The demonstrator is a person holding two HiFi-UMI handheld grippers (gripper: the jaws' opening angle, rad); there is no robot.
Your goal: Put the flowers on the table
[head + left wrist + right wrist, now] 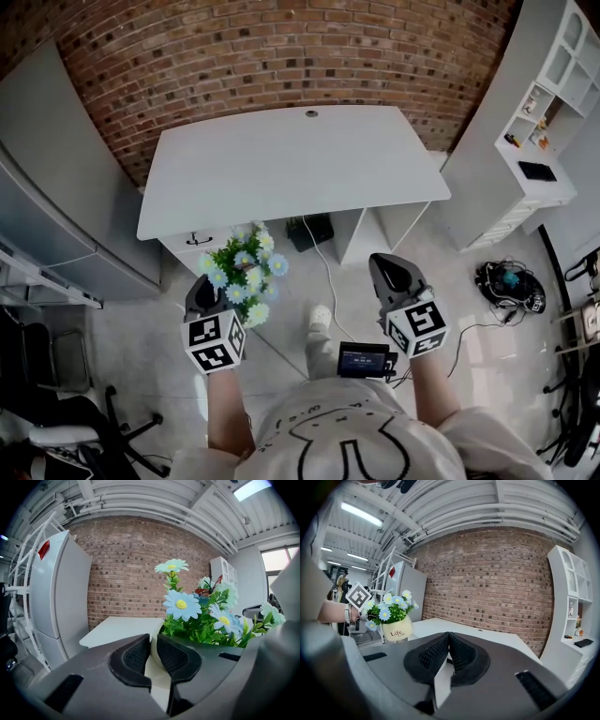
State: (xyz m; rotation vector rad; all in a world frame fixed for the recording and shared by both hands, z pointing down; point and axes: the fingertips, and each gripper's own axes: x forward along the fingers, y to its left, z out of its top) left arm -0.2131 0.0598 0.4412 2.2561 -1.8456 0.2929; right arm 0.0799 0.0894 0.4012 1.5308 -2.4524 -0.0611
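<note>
A bunch of pale blue and white artificial flowers (246,274) in a cream pot is held off the floor, in front of the white table (291,164) and below its near edge. My left gripper (204,292) is shut on the pot's rim (152,660), with the flowers (197,609) rising just right of the jaws. In the right gripper view the pot (397,630) hangs at the left, short of the table (487,637). My right gripper (386,270) is beside it to the right, shut (448,649) with nothing between the pads.
A brick wall (281,56) backs the table. Grey cabinets (56,178) stand at the left and a white shelf unit (539,122) at the right. A drawer unit (202,242) and a cable (323,272) sit under the table. A black bundle of cables (509,286) lies on the floor.
</note>
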